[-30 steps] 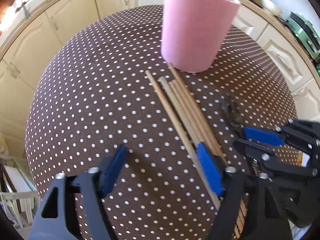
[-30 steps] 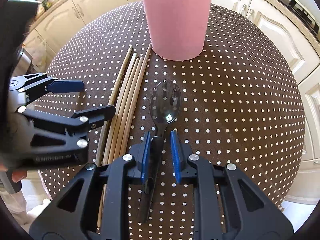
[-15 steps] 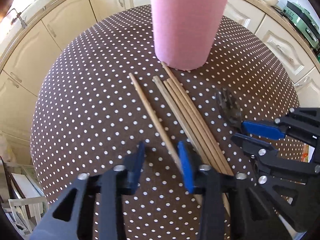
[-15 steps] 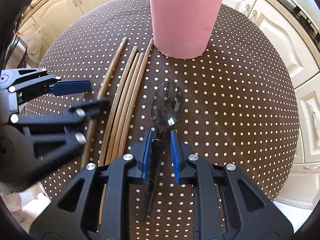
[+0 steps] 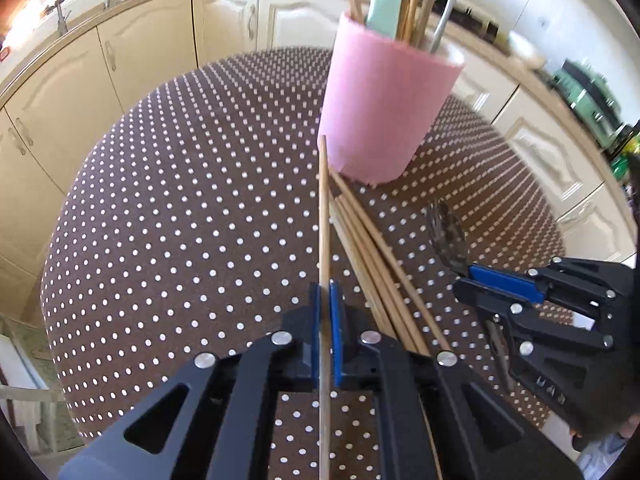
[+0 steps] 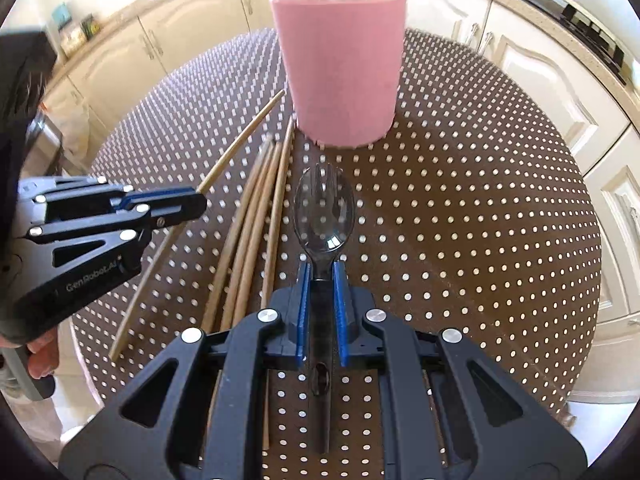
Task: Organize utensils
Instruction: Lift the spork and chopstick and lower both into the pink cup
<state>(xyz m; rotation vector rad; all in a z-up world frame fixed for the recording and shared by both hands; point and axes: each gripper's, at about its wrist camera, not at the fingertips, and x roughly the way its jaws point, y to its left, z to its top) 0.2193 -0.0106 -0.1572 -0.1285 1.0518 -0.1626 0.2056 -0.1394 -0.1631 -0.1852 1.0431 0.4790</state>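
A pink cup point(image 5: 384, 112) point(image 6: 340, 68) stands on the dotted table and holds several sticks and utensils. My left gripper point(image 5: 325, 292) point(image 6: 196, 200) is shut on one wooden chopstick point(image 5: 323, 216) point(image 6: 244, 140), lifted and pointing toward the cup. Several more chopsticks point(image 5: 372, 256) point(image 6: 260, 216) lie on the cloth beside it. My right gripper point(image 6: 320, 276) point(image 5: 464, 280) is shut on the handle of a dark translucent spork point(image 6: 323, 208) point(image 5: 446, 232), raised a little off the table.
The round table point(image 5: 180, 216) point(image 6: 480, 216) has a brown cloth with white dots. Cream kitchen cabinets point(image 5: 132, 52) ring it, with a worktop and appliances point(image 5: 588, 92) behind. The two grippers are close together near the table's front edge.
My left gripper closed on one chopstick and lifted it off the pile. My right gripper, shut on the spork, raised it slightly. Both views tilted up toward the cup.
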